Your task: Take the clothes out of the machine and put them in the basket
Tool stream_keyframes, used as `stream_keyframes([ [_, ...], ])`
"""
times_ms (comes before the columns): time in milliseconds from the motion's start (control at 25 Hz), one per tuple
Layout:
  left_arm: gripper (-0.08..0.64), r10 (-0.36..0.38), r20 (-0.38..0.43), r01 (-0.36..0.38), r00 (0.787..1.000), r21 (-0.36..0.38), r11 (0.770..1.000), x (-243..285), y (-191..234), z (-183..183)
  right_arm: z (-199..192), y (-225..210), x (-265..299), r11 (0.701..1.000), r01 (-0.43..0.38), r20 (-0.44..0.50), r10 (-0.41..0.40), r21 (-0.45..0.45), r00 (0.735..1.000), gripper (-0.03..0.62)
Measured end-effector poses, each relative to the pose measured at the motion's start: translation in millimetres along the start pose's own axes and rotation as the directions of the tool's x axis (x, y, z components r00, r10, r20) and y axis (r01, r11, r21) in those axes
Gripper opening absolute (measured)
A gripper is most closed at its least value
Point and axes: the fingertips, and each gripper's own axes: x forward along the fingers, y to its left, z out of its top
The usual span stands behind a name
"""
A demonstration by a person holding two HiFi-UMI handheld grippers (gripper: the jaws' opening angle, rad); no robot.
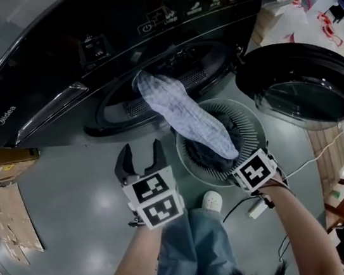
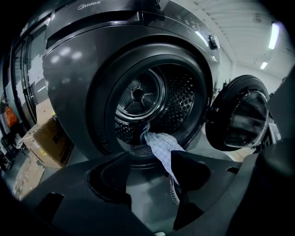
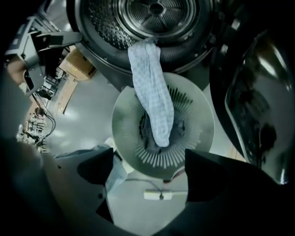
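— The checked cloth (image 1: 189, 121) bridges the machine (image 1: 52, 62) mouth and the basket (image 1: 250, 117), its tip inside.
— We hold nothing: right gripper (image 3: 150, 175) wide, left gripper (image 1: 141, 155) half-spread. We should pinch near the drum and drag it over.

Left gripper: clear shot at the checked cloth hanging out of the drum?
Probably yes. The left gripper is open and empty, the door is swung aside, and nothing stands between it and the checked cloth draped from drum to basket.
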Motion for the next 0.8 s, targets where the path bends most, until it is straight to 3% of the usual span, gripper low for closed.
stream_keyframes([
  [160,0.274,-0.004,0.003,0.004,1.000,0.001,1.000,4.4,4.0,-5.0,43.1,-14.5,-5.0,0.991,0.121,0.194,-0.107,-0.062,0.975,0.479],
  [480,0.273,-0.002,-0.033,0.003,0.999,0.010,1.000,18.6,19.5,-28.8,151.1,-5.5,-1.4,0.981,0.163,0.454,-0.100,-0.103,0.885,0.478],
  [640,0.273,-0.012,-0.060,0.013,0.998,0.014,1.000,34.5,24.0,-32.2,199.8,-4.5,-0.2,0.978,0.177,0.523,-0.097,-0.106,0.847,0.478],
  [800,0.273,-0.014,-0.094,0.011,0.995,-0.029,1.000,47.9,27.1,-28.6,233.9,-6.0,6.9,0.979,0.173,0.527,-0.089,-0.111,0.845,0.477],
])
